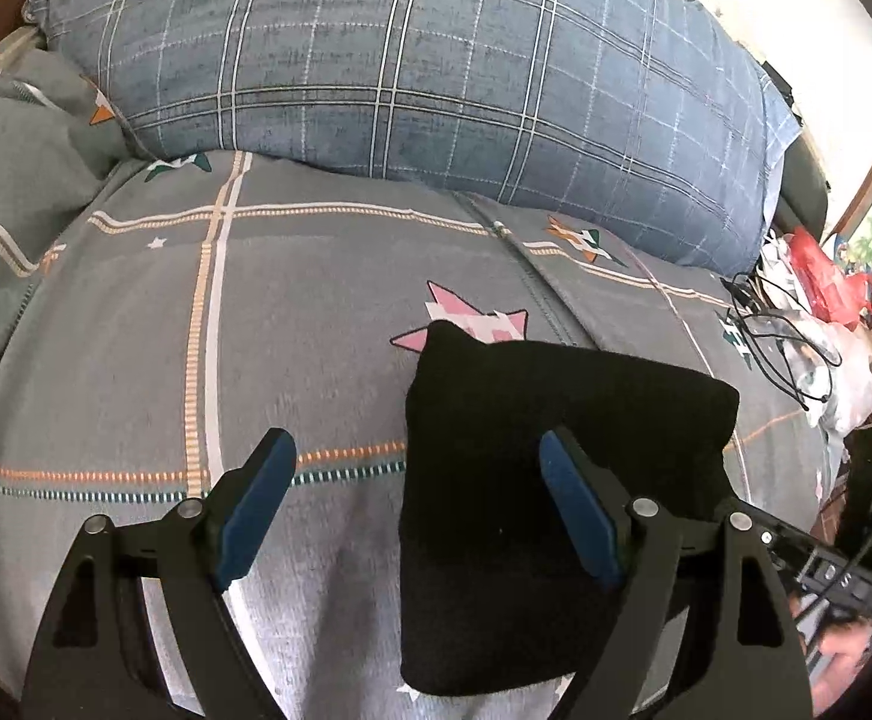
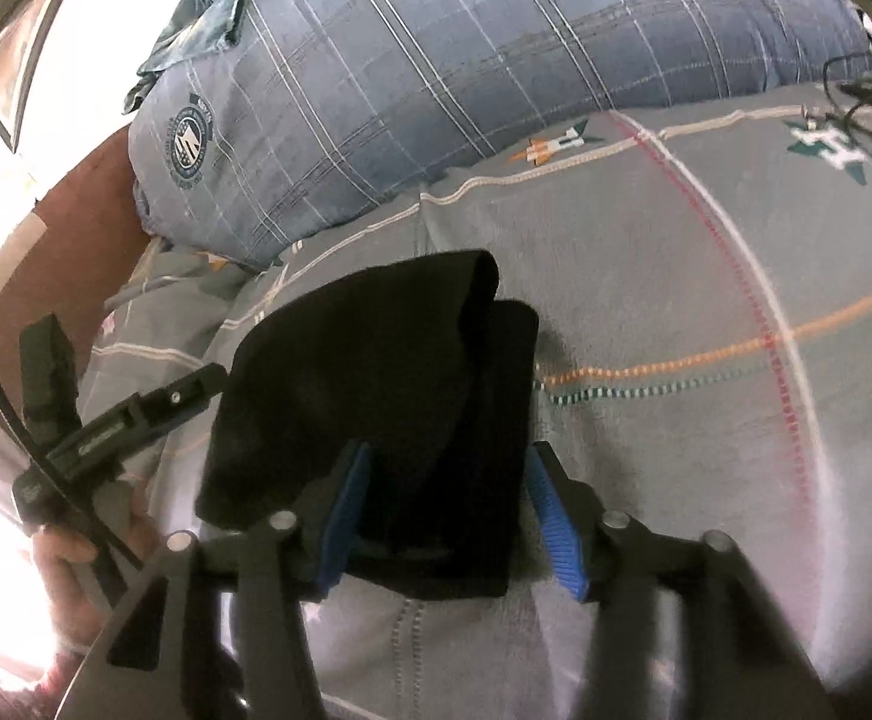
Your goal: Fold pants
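Note:
The black pants [image 1: 526, 492] lie folded into a compact bundle on the grey patterned bedspread [image 1: 291, 312]. In the left wrist view my left gripper [image 1: 414, 450] is open and empty, its right finger over the bundle's left part and its left finger over bare bedspread. In the right wrist view the pants [image 2: 375, 372] show a top flap bulging up at the far end. My right gripper [image 2: 448, 462] is open, its jaws straddling the near right part of the bundle, holding nothing.
A large blue plaid pillow [image 1: 436, 60] lies across the far side of the bed. Black cables [image 1: 790, 324], plastic bags and clutter [image 1: 826, 282] sit at the bed's right edge. The left gripper's body and a hand [image 2: 75, 480] show at the left in the right wrist view.

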Available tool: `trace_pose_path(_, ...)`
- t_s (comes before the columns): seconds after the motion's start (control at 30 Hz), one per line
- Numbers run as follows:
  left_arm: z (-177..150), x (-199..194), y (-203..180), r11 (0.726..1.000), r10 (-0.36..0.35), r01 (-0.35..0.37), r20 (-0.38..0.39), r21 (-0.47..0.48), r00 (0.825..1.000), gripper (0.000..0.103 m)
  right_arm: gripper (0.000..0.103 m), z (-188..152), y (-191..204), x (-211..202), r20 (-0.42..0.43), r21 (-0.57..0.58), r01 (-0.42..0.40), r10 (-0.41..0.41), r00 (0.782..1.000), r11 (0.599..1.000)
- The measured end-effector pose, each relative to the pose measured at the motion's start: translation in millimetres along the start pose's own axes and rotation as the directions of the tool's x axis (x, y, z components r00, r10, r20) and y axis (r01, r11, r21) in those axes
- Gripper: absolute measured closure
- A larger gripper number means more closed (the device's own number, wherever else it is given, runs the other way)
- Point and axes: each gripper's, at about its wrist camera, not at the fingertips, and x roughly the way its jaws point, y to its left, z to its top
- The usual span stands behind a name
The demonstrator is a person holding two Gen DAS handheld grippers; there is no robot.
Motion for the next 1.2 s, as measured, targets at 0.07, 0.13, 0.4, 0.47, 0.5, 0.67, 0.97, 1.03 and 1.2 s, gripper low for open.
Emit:
trace_pose_path(0.07,-1.8,3.5,0.7,1.0,-0.018,0.018,-0.014,-0.009,1.0,0.019,0.043,1.7,-5.6,5.3,-0.008,0.026,-0.014,0.014,1.0,1.0)
trace_pose_path(0.13,-3.7,9.4,1.5,0.999,-0.038,0.037,-0.037,-0.017,0.999,0.019,0.042,4.2,-10.9,10.3,-0.015,0.052,-0.046,0.046,0.999,0.998)
trace_pose_path(0.4,-7.5,26.6,1.7,0.995,-0.092,0.088,-0.074,-0.053,0.993,0.014,0.037,9.4,-8.5,22.4,-0.011,0.042,-0.058,0.059,0.998,0.997)
trace_pose_path(0.47,-8.0,30.6,2.0,0.993,-0.099,0.094,-0.081,-0.067,0.992,0.013,0.037,9.0,-6.6,23.5,-0.007,0.032,-0.053,0.053,0.999,0.998)
trace_pose_path(0.5,-8.3,31.6,1.1,0.993,-0.1,0.094,-0.08,-0.071,0.992,0.012,0.037,8.9,-5.0,23.5,-0.005,0.019,-0.044,0.045,0.999,0.999)
trace_pose_path(0.67,-12.7,32.9,-7.9,0.995,-0.097,0.094,-0.074,-0.044,0.992,0.011,0.048,6.0,5.8,20.3,0.01,-0.052,0.008,-0.008,1.0,0.999)
trace_pose_path(0.97,-19.6,29.1,-28.4,0.995,-0.095,0.096,-0.042,0.017,0.995,0.03,0.067,1.8,17.5,13.7,0.037,-0.092,0.02,-0.017,0.999,0.996)
trace_pose_path(1.03,-18.3,24.6,-28.1,0.995,-0.094,0.094,-0.033,0.016,0.995,0.045,0.069,2.0,21.2,10.2,0.043,-0.103,0.018,-0.014,0.999,0.995)
trace_pose_path(1.2,-6.9,3.1,-27.3,0.995,-0.094,0.094,0.001,0.04,0.996,0.059,0.072,7.6,36.5,-4.2,0.078,-0.121,-0.008,0.017,0.997,0.993)
